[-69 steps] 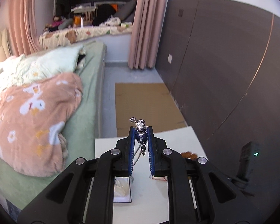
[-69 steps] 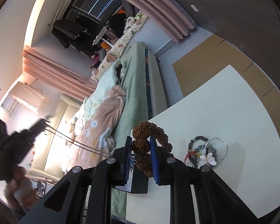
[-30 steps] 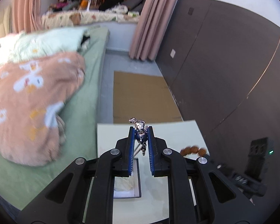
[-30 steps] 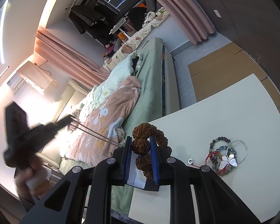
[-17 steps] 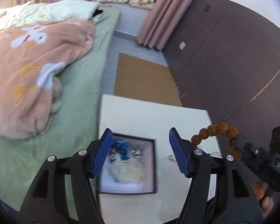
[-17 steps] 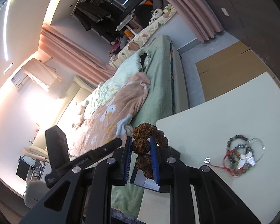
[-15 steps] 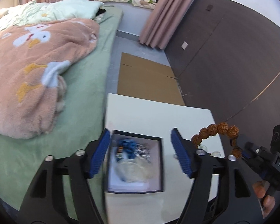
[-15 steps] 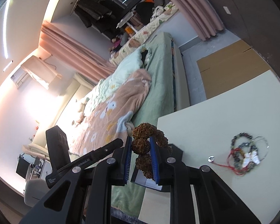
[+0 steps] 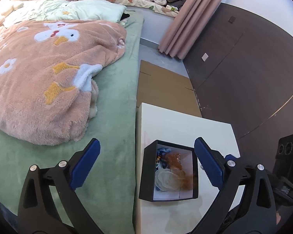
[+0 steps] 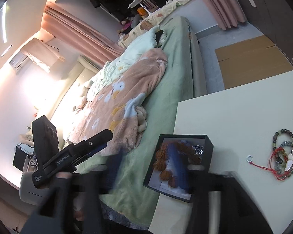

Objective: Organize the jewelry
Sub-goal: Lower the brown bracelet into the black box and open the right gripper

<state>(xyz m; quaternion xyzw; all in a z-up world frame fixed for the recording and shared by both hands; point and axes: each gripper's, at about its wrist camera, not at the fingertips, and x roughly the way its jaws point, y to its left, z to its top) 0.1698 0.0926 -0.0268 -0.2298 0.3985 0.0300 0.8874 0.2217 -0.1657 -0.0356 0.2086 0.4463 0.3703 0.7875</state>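
The left gripper (image 9: 146, 159) is spread wide with nothing between its blue pads, and it is held above the black box (image 9: 146, 177) at the table (image 9: 177, 120) edge beside the bed (image 9: 115, 132). The right gripper (image 10: 148, 167) is blurred but appears spread wide, holding nothing. A brown bead bracelet (image 10: 162, 159) is seen inside the box. More bracelets (image 10: 283, 156) lie in a pile on the table, well apart from the box.
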